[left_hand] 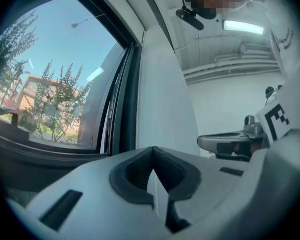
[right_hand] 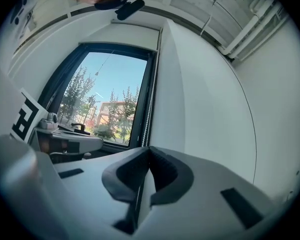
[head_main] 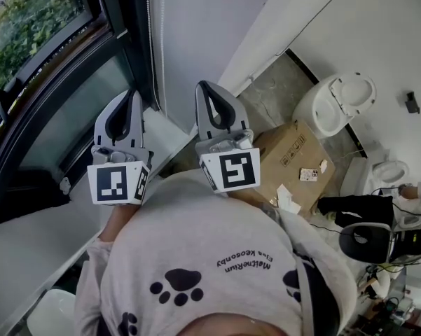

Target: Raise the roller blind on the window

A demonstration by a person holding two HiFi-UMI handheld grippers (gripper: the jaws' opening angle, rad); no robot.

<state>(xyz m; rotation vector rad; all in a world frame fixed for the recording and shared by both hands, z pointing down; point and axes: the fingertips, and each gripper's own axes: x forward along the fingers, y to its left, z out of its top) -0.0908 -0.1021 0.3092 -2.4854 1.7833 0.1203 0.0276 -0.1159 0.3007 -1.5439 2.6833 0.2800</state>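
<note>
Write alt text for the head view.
The grey left gripper and right gripper, fingers shut, point toward a dark-framed window with a thin bead chain. A brown cardboard box and white toilet sit below.

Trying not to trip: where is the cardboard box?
Head view, right side: the cardboard box sits on the floor just right of the right gripper, with the white toilet beyond it.

Light: bright daylight through window [right_hand: 107, 99]; sky [left_hand: 75, 39] near glare. Ceiling lamp [left_hand: 243, 27] lit, blown white. Room evenly lit, shadows soft. Both gripper views: fisheye, black corners, nearest plastic out of focus. Chain [right_hand: 148, 119] faint against pale wall. Head view sharp, edges bent.
</note>
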